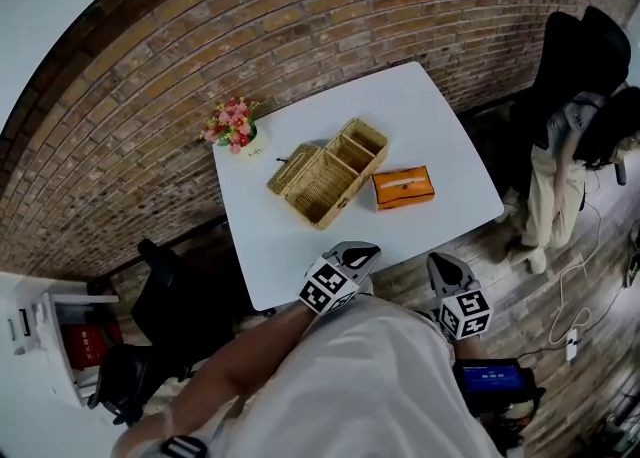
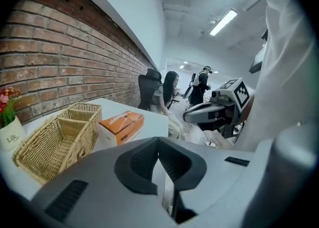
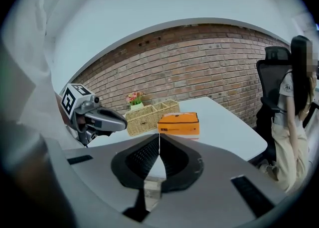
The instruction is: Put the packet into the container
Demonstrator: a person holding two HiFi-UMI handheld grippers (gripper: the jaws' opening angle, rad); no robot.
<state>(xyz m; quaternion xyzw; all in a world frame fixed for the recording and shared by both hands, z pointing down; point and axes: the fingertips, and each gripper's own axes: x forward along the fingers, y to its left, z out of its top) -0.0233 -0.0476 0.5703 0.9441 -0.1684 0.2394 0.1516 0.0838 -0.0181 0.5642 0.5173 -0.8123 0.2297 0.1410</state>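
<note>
A red brick wall (image 1: 250, 36) is running behind the white table (image 1: 440, 136), and above the bricks a plain white wall (image 2: 124, 8) is rising to the ceiling. A long ceiling lamp (image 2: 223, 22) is shining there — the room is looking bright. The wooden floor (image 1: 520, 276) is showing around the table. One black office chair (image 1: 580, 56) is standing near the table's right end — another dark chair (image 1: 165, 301) is standing at its left side.
</note>
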